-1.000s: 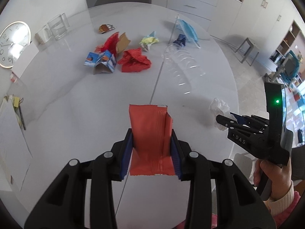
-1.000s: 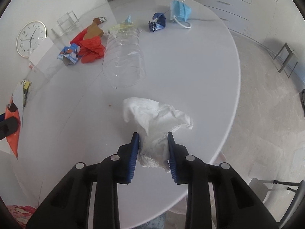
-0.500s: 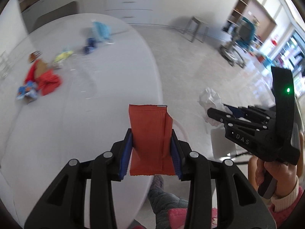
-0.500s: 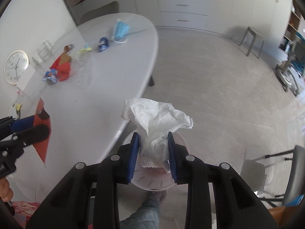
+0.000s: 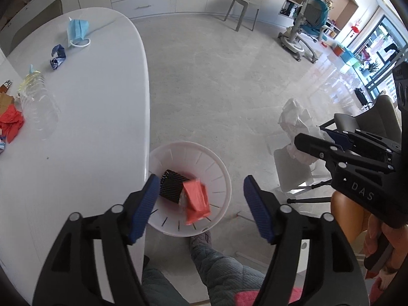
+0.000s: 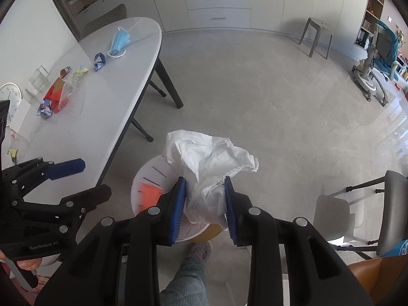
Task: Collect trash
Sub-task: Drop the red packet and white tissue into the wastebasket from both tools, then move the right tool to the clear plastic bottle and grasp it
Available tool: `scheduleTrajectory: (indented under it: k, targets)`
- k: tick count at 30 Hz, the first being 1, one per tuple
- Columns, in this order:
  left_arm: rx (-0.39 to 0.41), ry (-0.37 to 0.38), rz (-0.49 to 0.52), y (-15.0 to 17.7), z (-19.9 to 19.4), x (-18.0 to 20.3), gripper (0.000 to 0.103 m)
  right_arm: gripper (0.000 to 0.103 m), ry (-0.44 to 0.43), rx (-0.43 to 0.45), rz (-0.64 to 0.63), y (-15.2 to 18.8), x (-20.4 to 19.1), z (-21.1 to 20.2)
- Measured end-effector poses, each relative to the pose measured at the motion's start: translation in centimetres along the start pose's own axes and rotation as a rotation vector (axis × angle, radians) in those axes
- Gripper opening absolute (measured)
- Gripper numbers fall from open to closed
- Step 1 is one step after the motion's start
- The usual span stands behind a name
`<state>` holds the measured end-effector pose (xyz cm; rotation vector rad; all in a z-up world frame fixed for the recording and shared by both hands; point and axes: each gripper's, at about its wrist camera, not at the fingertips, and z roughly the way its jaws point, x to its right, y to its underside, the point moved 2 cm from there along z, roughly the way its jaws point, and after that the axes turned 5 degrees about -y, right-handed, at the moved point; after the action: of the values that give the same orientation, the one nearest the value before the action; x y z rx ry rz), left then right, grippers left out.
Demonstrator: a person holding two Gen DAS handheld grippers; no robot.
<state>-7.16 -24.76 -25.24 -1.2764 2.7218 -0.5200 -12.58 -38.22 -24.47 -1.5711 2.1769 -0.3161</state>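
Tabletop, white and oval, at far left of the left wrist view, carrying uncollected trash: red crumpled wrapper at the edge of view, clear plastic bottle lying on its side just beside it, small dark blue wrapper, and light blue face mask toward the far end. White bin on the floor, close against the tabletop edge, with slotted walls; inside it a black mesh-patterned item and an orange-red wrapper, blurred, lying between and beyond the left gripper fingers without touching either one. Left gripper fingers spread wide and opening, nothing between the pads, poised above the bin. A person's quilted trouser leg and slipper below the bin. Right gripper, to the right, its blue-padded fingers pinching a crumpled white tissue; the tissue's lower part sits squeezed between the pads and its bulk billows out past the fingertips, over the near rim of the bin in the right wrist view.
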Motion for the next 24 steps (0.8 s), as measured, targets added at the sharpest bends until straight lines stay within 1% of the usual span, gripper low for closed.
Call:
scheduleTrajectory:
  k: [4, 6, 8, 9, 11, 13, 14, 15, 16, 18, 20, 21, 24]
  targets:
    - [0.029, -0.03, -0.017, 0.5, -1.3, -1.3, 0.08, 0.03, -0.034, -0.012, -0.03, 0.1, -1.2, 0.8]
    - [0.042, -0.055, -0.042, 0.8, -2.4, -2.4, 0.083, 0.03, -0.046, -0.015, -0.046, 0.2, -1.9, 1.1]
    - [0.056, -0.077, -0.064, 0.9, -3.3, -3.8, 0.086, 0.031, -0.072, -0.023, -0.062, 0.4, -2.9, 1.8]
    - [0.065, -0.093, -0.082, 1.2, -4.0, -4.6, 0.089, 0.034, -0.081, -0.027, -0.069, 0.5, -3.3, 2.1]
    - [0.079, -0.113, -0.106, 1.4, -5.2, -6.1, 0.09, 0.042, -0.096, -0.042, -0.086, 0.7, -4.2, 3.1]
    - [0.086, -0.129, -0.127, 1.9, -6.2, -7.3, 0.092, 0.068, -0.101, -0.057, -0.096, 0.9, -5.1, 4.0]
    - [0.09, -0.139, -0.141, 2.2, -6.7, -8.0, 0.092, 0.075, -0.1, -0.063, -0.1, 1.0, -5.6, 4.5]
    - [0.091, -0.144, -0.152, 2.4, -7.0, -8.5, 0.093, 0.086, -0.097, -0.07, -0.102, 1.2, -6.1, 4.9]
    - [0.092, -0.149, -0.167, 2.6, -7.4, -9.2, 0.093, 0.093, -0.095, -0.072, -0.103, 1.2, -6.5, 5.2]
    - [0.098, -0.16, -0.193, 3.1, -8.2, -10.5, 0.093, 0.097, -0.082, -0.074, -0.101, 1.1, -7.3, 5.6]
    - [0.106, -0.165, -0.213, 3.4, -9.0, -11.5, 0.094, 0.099, -0.063, -0.07, -0.097, 0.9, -8.1, 5.5]
    - [0.113, -0.17, -0.225, 3.6, -9.6, -12.2, 0.094, 0.101, -0.051, -0.06, -0.097, 0.6, -8.4, 5.2]
    - [0.138, -0.177, -0.246, 4.0, -10.9, -13.5, 0.095, 0.101, -0.021, -0.006, -0.102, -0.3, -9.6, 3.6]
